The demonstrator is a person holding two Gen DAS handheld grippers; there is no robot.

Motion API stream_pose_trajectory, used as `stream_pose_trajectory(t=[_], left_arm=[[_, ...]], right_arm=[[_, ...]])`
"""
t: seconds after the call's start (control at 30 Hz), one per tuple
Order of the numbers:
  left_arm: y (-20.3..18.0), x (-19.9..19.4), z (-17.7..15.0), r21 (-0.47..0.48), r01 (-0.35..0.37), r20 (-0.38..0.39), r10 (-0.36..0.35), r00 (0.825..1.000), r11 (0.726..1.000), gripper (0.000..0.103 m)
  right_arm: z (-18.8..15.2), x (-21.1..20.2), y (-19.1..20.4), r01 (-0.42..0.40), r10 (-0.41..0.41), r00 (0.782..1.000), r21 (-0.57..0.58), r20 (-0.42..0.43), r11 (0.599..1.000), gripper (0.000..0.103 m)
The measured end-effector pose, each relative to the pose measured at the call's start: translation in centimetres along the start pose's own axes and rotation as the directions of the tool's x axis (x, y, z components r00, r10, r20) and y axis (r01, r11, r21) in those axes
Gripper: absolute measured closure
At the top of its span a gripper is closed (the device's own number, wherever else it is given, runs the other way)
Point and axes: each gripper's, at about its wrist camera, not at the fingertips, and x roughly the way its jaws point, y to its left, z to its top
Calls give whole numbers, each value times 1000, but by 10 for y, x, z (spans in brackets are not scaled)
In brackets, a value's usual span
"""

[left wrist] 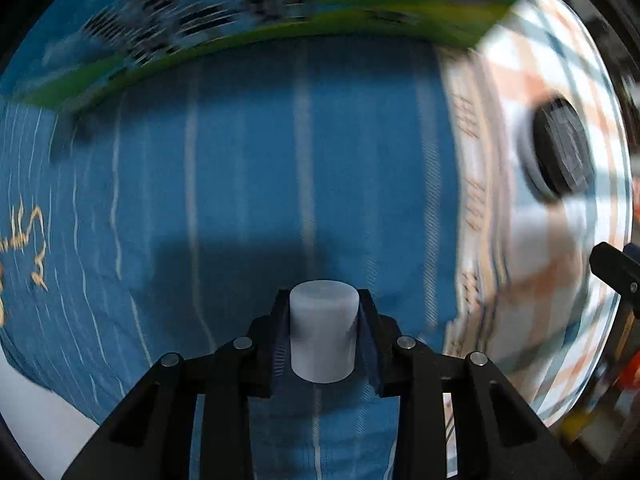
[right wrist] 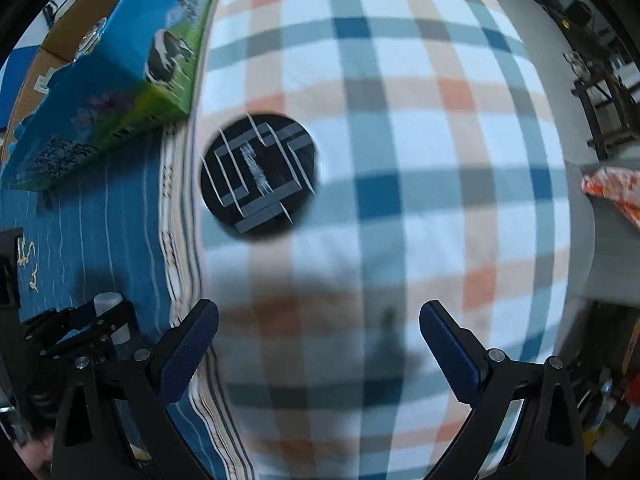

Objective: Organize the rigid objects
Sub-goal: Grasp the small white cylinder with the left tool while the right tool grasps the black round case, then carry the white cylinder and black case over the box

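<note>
A pale grey cylinder (left wrist: 322, 332) stands between the black fingers of my left gripper (left wrist: 323, 320), which is shut on it above the blue striped cloth (left wrist: 248, 168). The right wrist view catches the same grip from the side, at lower left: left gripper (right wrist: 105, 316), cylinder (right wrist: 107, 302). My right gripper (right wrist: 319, 320) is open with nothing between its blue-padded fingers, pointing down over the checked cloth (right wrist: 420, 128). A black round disc with grey line markings (right wrist: 258, 174) lies on the checked cloth beyond the right gripper; the left wrist view shows this disc (left wrist: 560, 152) at far right.
A blue-and-green carton with a cow picture (right wrist: 120, 92) lies at the far left edge of the cloths, blurred along the top of the left wrist view (left wrist: 240, 32). An orange-and-white packet (right wrist: 612, 188) sits at the right. Furniture and clutter stand beyond the right edge.
</note>
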Motion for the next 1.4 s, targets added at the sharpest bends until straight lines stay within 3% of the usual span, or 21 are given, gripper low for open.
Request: stream_pose_trajectory(t=[0.3,0.33,0.37,0.47,0.7,0.93,1.27,1.4], left_arm=[[34,-1,18,-94,16,-10,-17,1000,995,74],[36,-1,17,-94,16,-10,-17,1000,995,74],[37,-1,16,-94,14,-9,-15,1000,995,74],[31,0,11,-89,11,-6,-12,1000,996,74],[41,6,11,-82,22,-10,-23,1000,996,74],[42,13,18,-84,69,-26,-71,997,994,66],[42,15,22,-62,84,-42,-87,995,994,61],[51,17,21,-93,132,-70,-138,988,987,60]], right_arm=[[42,33,21,25,-26,999,-17,-39,1000,1],[44,38,21,19,-19,999,-8,-50,1000,6],[47,44,21,21,-21,997,-4,-70,1000,23],[48,45,26,50,-51,997,-16,-65,999,32],[9,43,46,12,-26,989,-92,-148,996,34],[-18,46,56,44,-55,988,-79,-146,996,33],[30,63,83,50,-61,983,-68,-170,996,26],[34,70,88,64,-77,982,-79,-174,995,24]])
